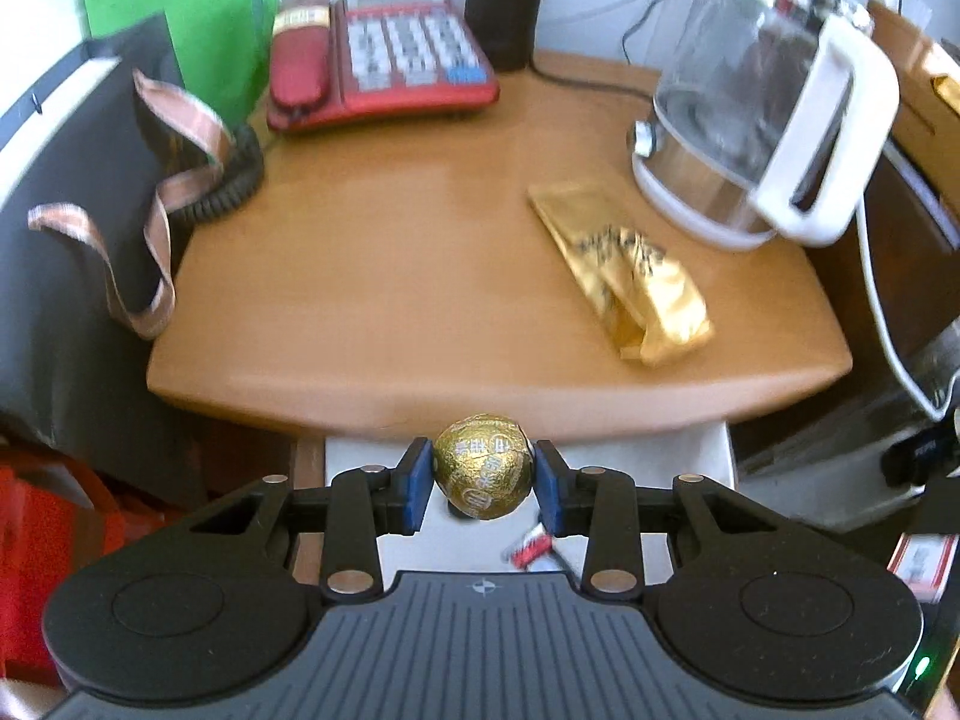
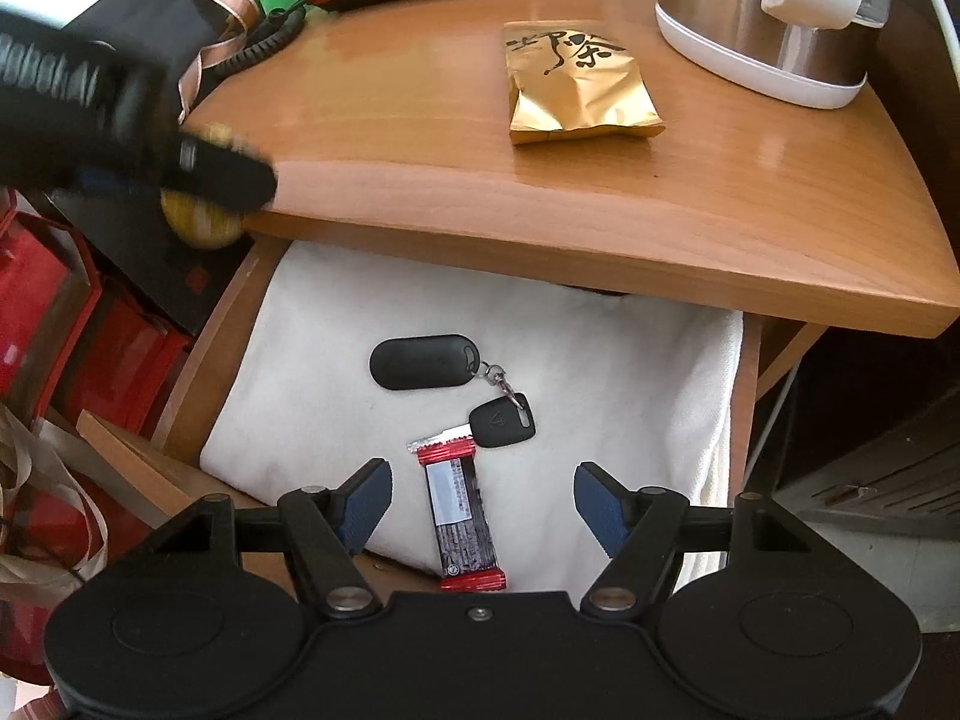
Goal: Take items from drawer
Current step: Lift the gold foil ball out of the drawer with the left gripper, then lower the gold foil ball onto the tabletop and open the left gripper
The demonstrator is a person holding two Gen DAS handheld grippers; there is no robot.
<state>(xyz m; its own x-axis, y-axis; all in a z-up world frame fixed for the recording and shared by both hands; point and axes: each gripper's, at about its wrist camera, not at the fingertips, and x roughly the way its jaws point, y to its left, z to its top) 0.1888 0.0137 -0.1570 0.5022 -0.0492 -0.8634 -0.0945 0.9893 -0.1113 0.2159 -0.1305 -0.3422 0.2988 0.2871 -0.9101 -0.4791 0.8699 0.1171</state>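
Observation:
My left gripper (image 1: pixel 483 477) is shut on a gold foil ball (image 1: pixel 483 465), held in the air just in front of the wooden table edge (image 1: pixel 498 402). In the right wrist view that ball (image 2: pixel 201 228) shows blurred at the left under the dark left gripper (image 2: pixel 204 180). My right gripper (image 2: pixel 483 507) hangs open over the pulled-out drawer (image 2: pixel 198 360), which is lined with a white cloth (image 2: pixel 630 372). A red and black snack bar (image 2: pixel 462 516) lies between its fingers, untouched. A black key fob (image 2: pixel 423 360) and car key (image 2: pixel 501 420) lie just beyond.
A gold tea packet (image 1: pixel 624 276) (image 2: pixel 579 84) lies on the tabletop beside a glass kettle (image 1: pixel 756 120) on its white base. A red telephone (image 1: pixel 372 60) stands at the back, a black bag with ribbon (image 1: pixel 84 192) to the left. Red bags (image 2: pixel 54 324) sit beside the drawer.

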